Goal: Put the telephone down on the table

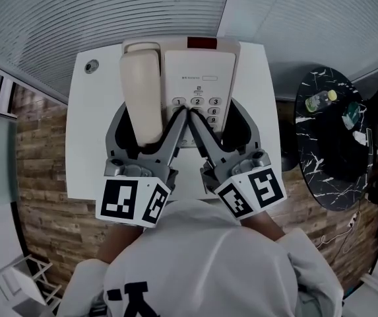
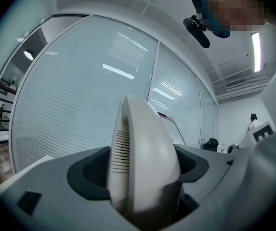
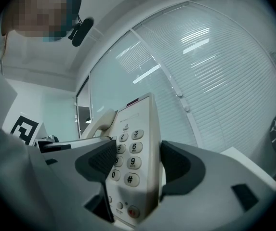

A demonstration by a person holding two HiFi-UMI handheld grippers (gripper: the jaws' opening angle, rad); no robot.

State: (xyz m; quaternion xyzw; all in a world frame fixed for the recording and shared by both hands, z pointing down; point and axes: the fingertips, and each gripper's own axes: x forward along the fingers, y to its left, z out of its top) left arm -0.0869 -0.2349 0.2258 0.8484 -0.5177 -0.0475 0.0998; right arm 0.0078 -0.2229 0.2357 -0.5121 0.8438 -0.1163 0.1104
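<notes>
left tool [image 1: 150,121] pinches the handset [image 1: 141,84], right tool [image 1: 218,119] pinches the telephone [image 1: 198,71] across its keypad [image 1: 205,105]; long axis points forward, desk [image 1: 93,131] directly below.

Between my left jaws: handset [image 1: 141,91], cream. Between my right jaws: telephone [image 1: 198,71], cream, pale keys, red strip beyond. Left gripper [image 1: 150,119], right gripper [image 1: 218,119]: grey, black ribbed pads [image 2: 92,170], black-and-white square markers. Desk [image 1: 86,144] white.
</notes>
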